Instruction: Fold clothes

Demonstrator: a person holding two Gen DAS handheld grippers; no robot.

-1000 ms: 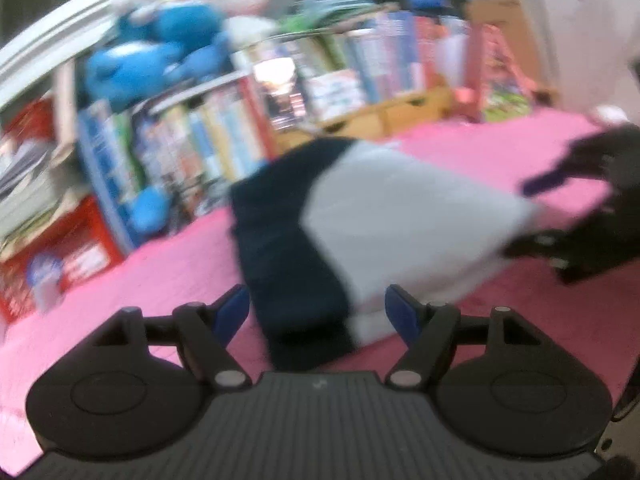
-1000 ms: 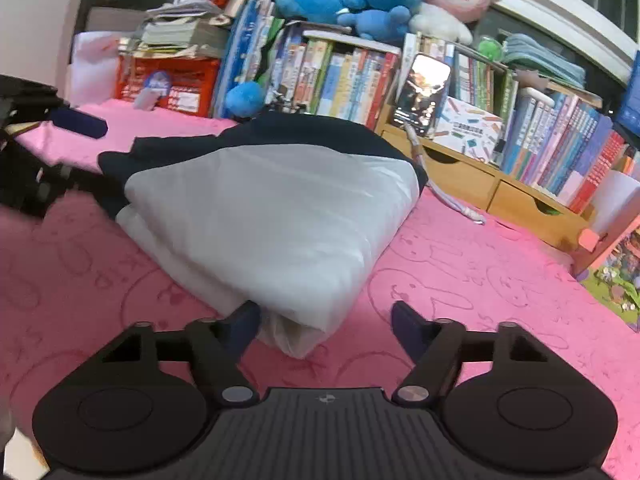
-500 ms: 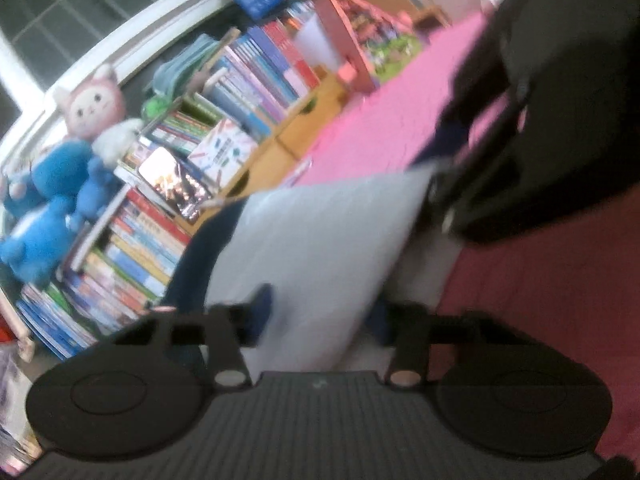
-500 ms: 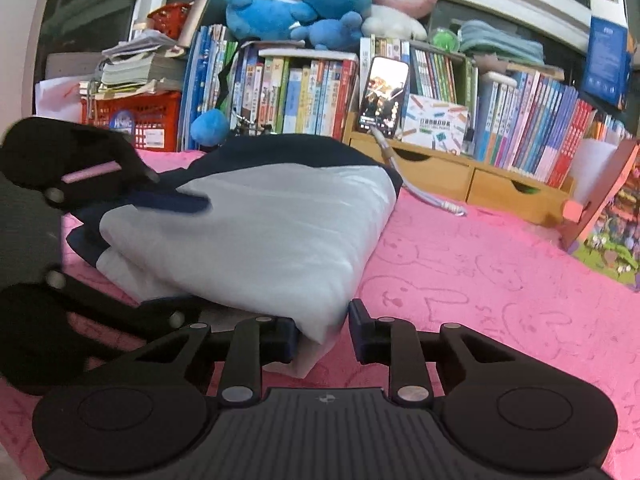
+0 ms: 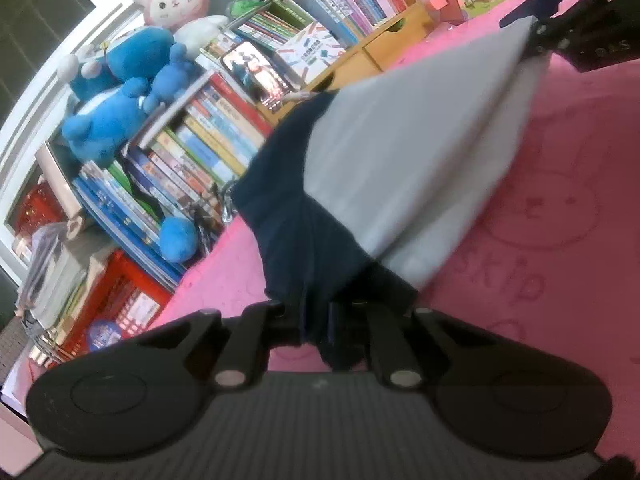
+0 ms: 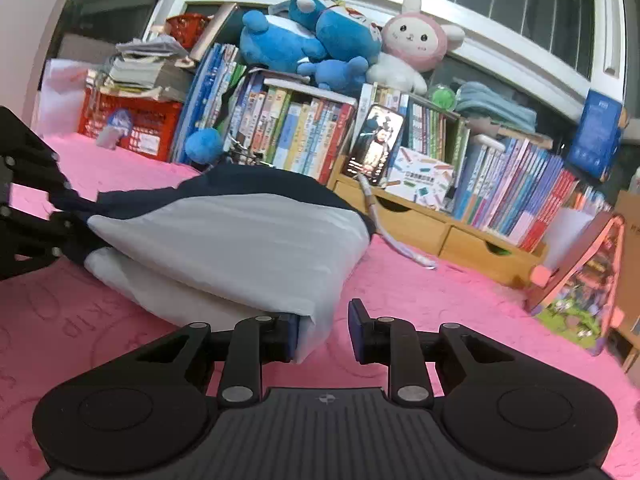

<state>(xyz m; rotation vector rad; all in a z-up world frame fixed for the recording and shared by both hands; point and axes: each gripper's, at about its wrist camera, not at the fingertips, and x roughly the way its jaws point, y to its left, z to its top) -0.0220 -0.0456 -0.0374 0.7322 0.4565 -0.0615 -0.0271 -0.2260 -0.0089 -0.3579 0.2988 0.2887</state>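
A folded garment (image 5: 400,152), light grey with a navy end, lies on the pink bunny-print blanket (image 5: 560,220). My left gripper (image 5: 320,320) is shut on the navy end, its fingers nearly together around the dark cloth. At the garment's other end my right gripper (image 6: 322,328) is shut on the thick white folded corner of the garment (image 6: 240,248). That corner lies against the left pad (image 6: 288,336). The left gripper (image 6: 66,204) shows at the left edge of the right wrist view. In the left wrist view the right gripper (image 5: 534,28) holds the grey tip, and the cloth is drawn out between the two.
Behind the garment runs a row of books (image 6: 304,136) with plush toys (image 6: 320,44) on top. A red crate (image 6: 132,128) stands at the left. A phone (image 6: 376,144) and wooden drawers (image 6: 440,236) sit in the middle. A propped picture book (image 6: 580,280) stands at the right.
Both grippers stood open at the garment's ends and have closed on it. The left one rolled and dropped onto the navy end. The right one stayed put at the white corner.
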